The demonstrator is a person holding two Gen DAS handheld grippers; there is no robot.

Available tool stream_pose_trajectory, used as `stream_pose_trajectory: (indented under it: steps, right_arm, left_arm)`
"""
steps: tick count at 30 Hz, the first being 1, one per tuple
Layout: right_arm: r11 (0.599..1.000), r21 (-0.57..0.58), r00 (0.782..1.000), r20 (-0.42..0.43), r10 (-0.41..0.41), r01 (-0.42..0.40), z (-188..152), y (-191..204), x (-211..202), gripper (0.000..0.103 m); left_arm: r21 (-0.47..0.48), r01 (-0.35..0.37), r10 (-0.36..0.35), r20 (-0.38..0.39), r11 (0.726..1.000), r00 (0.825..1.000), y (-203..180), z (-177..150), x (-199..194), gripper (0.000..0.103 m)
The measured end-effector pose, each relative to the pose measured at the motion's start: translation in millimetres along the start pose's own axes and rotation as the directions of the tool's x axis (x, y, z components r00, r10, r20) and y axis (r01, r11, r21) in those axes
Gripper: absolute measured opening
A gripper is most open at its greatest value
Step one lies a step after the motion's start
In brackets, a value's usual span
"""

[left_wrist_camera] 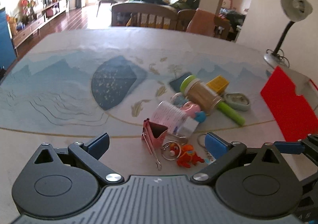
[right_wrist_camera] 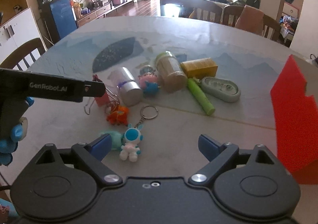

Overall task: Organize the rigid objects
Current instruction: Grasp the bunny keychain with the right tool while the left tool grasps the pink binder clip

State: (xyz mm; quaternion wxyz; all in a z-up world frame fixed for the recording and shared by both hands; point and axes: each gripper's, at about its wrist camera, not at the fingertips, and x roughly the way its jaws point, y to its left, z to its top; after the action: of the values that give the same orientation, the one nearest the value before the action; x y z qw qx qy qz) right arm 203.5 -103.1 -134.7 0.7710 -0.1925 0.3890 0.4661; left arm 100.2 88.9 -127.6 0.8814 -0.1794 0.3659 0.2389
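Note:
A pile of small objects lies on the table. In the left wrist view: a pink binder clip (left_wrist_camera: 154,132), an orange toy keychain (left_wrist_camera: 187,156), a silver can (left_wrist_camera: 170,116), a glass jar (left_wrist_camera: 202,95) on its side, a yellow box (left_wrist_camera: 217,84) and a green tube (left_wrist_camera: 231,112). My left gripper (left_wrist_camera: 157,144) is open, just before the clip and orange toy. My right gripper (right_wrist_camera: 155,145) is open and empty; a white-blue astronaut keychain (right_wrist_camera: 131,142) lies between its fingers, near the left one. The right wrist view also shows the jar (right_wrist_camera: 171,70) and can (right_wrist_camera: 128,84).
A red box (right_wrist_camera: 296,108) stands at the table's right, also in the left wrist view (left_wrist_camera: 288,102). A grey-green oval case (right_wrist_camera: 220,86) lies by the tube. A desk lamp (left_wrist_camera: 286,25) stands at the far right. Chairs (right_wrist_camera: 190,8) ring the table.

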Motion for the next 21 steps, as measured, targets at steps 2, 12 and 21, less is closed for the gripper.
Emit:
stream_pose_trajectory:
  steps: [2,12,21]
  right_arm:
    - [1.000,0.000,1.000,-0.012,0.015,-0.015,0,-3,9,0.090]
    - [0.998,-0.016,0.997,-0.062,0.054,-0.055,2,-2,36,0.074]
    - [0.995,-0.065,0.995,-0.066,0.075,-0.079,1,7,41,0.063]
  left_arm:
    - [-0.018,-0.012,0.012,-0.009,1.000,1.000,1,0,9,0.103]
    - [-0.070,-0.083,0.083,-0.010,0.994,0.997,4,3,37,0.103]
    - [-0.096,-0.092,0.091,-0.015,0.991,0.996,7,2,51,0.096]
